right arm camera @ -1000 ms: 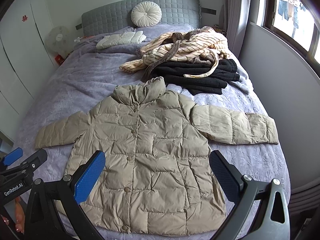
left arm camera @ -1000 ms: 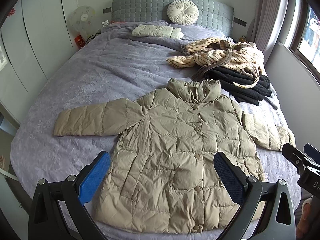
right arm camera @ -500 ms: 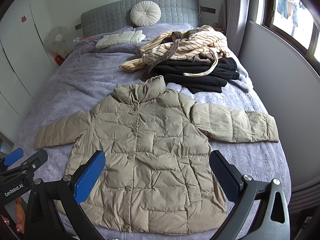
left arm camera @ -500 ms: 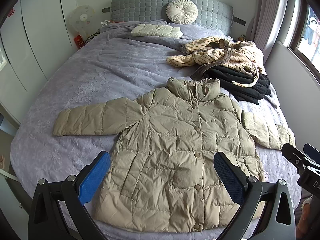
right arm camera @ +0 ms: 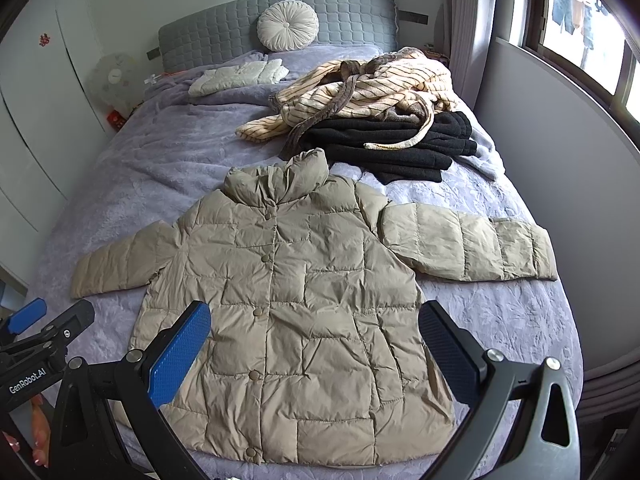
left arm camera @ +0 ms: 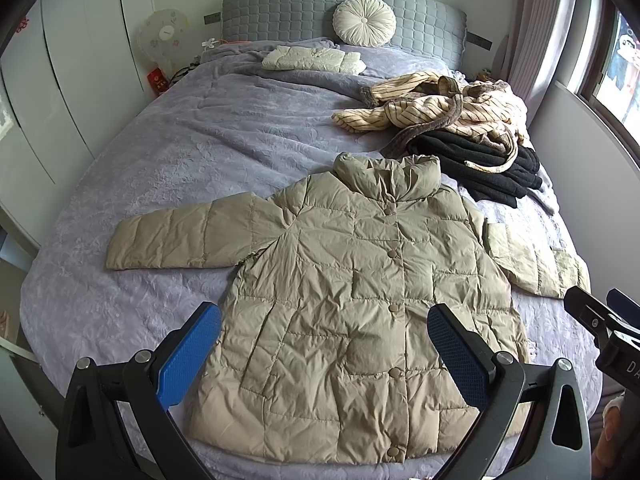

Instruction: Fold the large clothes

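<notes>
jacket: tan quilted puffer jacket lay flat, front up, buttoned, on the near half of the bed; it took up the middle of both views.
axis: long axis ran hem to collar, collar toward the headboard, hem at the near bed edge.
sleeves: left sleeve stretched out sideways, straight; right sleeve out to the other side, angled slightly down.
texture: shiny crinkled shell, boxy stitched panels, round snap buttons down the centre, stand-up puffy collar.
bed: lilac bedspread, soft, faint floral embossing, wrinkled.
left gripper: left gripper hung above the hem, fingers spread wide, nothing between them, blue textured pads, black frame.
right gripper: right gripper above the lower jacket body, fingers likewise wide apart and empty; not touching the fabric as far as visible.
far left: white fan beside the bed, red packet below it.
headboard: grey quilted headboard, round pleated cream cushion against it.
folded item: cream padded garment folded near the pillows end.
pile: striped cream robe, fuzzy, crumpled on top of a black fleece garment, just beyond the collar, to the right.
right: curtain and window.
</notes>
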A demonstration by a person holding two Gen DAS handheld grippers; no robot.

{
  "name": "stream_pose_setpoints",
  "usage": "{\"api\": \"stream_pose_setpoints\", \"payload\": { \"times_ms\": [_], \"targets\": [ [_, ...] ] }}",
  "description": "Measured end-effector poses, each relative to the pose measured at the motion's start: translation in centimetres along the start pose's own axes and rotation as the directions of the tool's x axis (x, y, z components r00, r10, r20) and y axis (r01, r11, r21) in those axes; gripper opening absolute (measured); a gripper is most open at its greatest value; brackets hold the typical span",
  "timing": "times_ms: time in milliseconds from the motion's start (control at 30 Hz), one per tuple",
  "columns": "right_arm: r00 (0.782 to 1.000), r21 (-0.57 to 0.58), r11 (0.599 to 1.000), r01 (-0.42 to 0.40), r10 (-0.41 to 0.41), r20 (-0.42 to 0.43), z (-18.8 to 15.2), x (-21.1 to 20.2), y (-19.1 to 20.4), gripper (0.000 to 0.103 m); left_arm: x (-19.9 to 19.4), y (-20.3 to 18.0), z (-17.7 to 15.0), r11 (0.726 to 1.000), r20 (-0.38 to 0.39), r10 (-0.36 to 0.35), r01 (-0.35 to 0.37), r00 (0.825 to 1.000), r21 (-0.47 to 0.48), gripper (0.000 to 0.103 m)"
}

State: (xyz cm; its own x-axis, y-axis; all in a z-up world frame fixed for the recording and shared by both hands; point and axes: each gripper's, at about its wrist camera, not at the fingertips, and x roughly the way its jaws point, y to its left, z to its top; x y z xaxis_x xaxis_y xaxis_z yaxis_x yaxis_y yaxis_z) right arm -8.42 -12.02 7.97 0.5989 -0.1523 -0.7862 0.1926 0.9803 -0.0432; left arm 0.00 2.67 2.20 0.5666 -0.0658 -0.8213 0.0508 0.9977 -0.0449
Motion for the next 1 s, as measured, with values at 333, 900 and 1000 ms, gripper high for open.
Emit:
{"api": "stream_pose_setpoints", "payload": {
  "times_ms": [333,900,1000],
  "targets": [
    [1.0,0.001,1.0,0.011,-0.011,-0.027,-1.2,0.0,0.7,0.103,0.4,0.4,-0.9,1.0,-0.021,-0.021,0.02,1.0,-0.022,0.103],
    [0.945,-0.006,0.994,-0.112,0.104,-0.308,-3.0,6.9,8.4,0.103,11.1,13.1,-3.0,0.985,-0.239,-0.003,-0.038,0.971,-0.167,0.103],
    [0.918,0.016,0.988,-0.151,0.147,-0.368,-3.9,9.7,10.3,0.103,14.3,17.0,-3.6,0.971,-0.258,-0.012,-0.05,0.966,-0.233,0.103]
  ]
}}
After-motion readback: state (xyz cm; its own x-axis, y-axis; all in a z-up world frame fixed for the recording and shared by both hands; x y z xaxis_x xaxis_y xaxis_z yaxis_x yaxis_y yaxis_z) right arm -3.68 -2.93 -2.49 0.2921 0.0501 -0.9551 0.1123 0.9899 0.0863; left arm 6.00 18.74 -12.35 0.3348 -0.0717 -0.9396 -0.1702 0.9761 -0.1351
